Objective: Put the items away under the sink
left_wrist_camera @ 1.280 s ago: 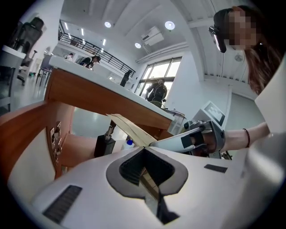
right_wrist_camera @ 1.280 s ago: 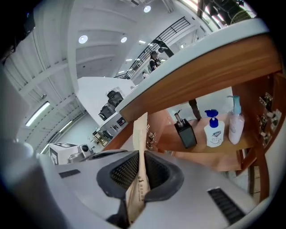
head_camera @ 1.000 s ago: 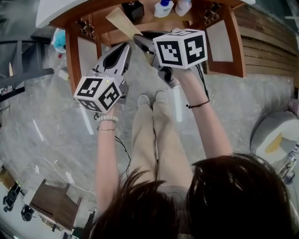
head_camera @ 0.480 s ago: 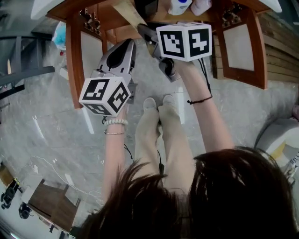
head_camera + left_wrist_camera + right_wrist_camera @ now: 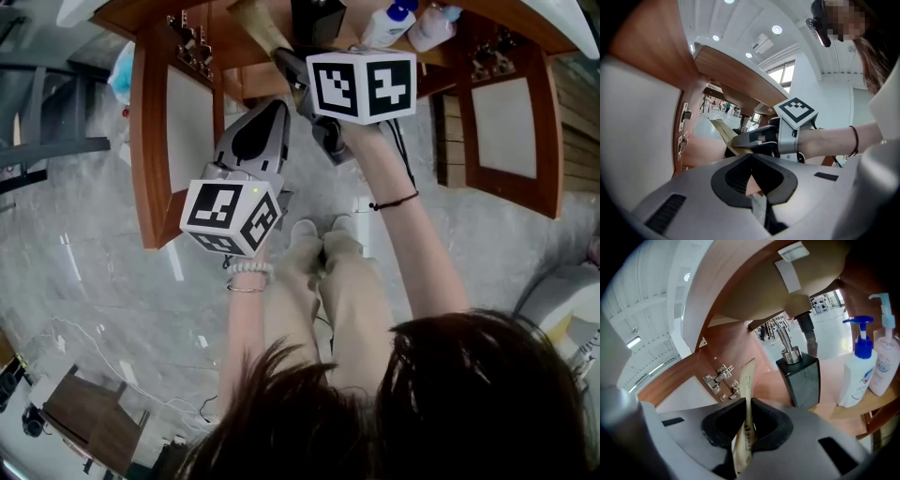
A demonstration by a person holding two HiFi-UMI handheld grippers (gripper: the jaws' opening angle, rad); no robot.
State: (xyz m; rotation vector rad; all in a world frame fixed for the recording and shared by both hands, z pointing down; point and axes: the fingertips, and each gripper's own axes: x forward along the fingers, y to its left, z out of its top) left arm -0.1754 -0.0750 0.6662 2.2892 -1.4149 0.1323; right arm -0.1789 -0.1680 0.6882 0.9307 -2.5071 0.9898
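Both claws have dropped nearer the open wooden under-sink cabinet (image 5: pixel 150 122), the right claw (image 5: pixel 747 401) clamped on the flat tan paper packet (image 5: pixel 748 378) at its doorway, the left claw (image 5: pixel 751 157) closed and empty, so stowing looks close.

- Cabinet shelf (image 5: pixel 774 380) under the sink: reddish wood, bare at its left.
- Standing upright on it: black square dispenser (image 5: pixel 802 380), white bottle (image 5: pixel 855 376) with blue pump, pale pump bottle (image 5: pixel 883 366) just beside it, rightmost.
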